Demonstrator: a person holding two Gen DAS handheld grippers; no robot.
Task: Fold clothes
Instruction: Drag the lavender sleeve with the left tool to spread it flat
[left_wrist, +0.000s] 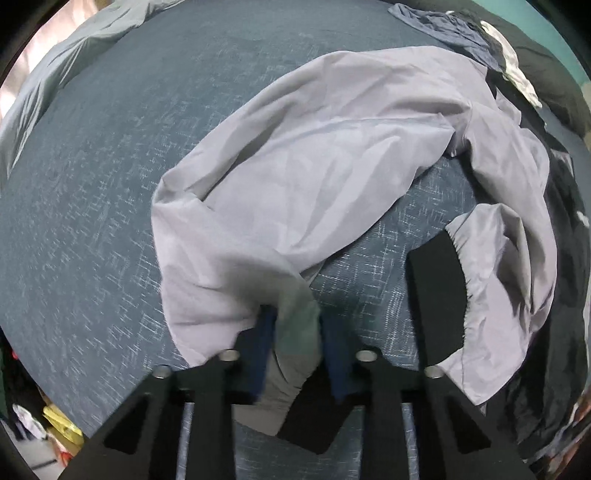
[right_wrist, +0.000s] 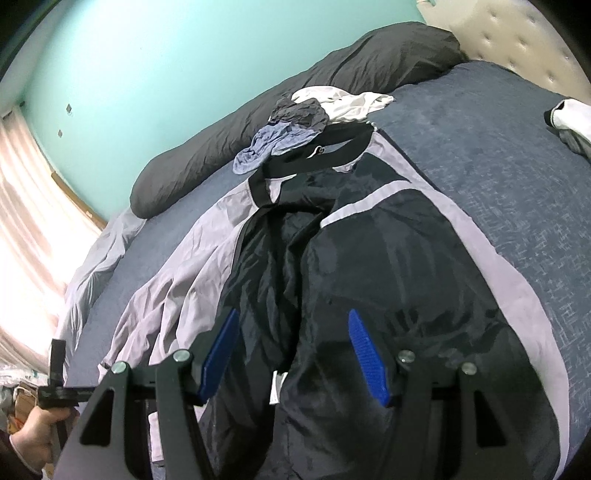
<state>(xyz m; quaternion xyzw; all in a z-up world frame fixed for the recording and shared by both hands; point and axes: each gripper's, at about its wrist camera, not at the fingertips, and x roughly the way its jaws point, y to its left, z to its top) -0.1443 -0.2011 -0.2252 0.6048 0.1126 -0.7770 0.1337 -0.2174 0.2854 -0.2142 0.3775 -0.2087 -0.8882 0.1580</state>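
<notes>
Jacket (right_wrist: 332, 258), grey with a dark lining, lies opened across the blue bed (right_wrist: 480, 166), one sleeve (left_wrist: 295, 155) pinched at its cuff by the left hand-held gripper (left_wrist: 295, 325). The right hand-held gripper (right_wrist: 291, 354) hovers over the lining, jaws wide and empty. Folding well likely means carrying the sleeve flat across the body without bunching. Unfolded clothes (right_wrist: 295, 122) sit near the dark bolster (right_wrist: 295, 92).

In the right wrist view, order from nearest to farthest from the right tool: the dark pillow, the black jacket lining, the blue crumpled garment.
1. black jacket lining, directly under the right tool.
2. blue crumpled garment, past the collar, middle.
3. dark pillow, along the wall.
</notes>
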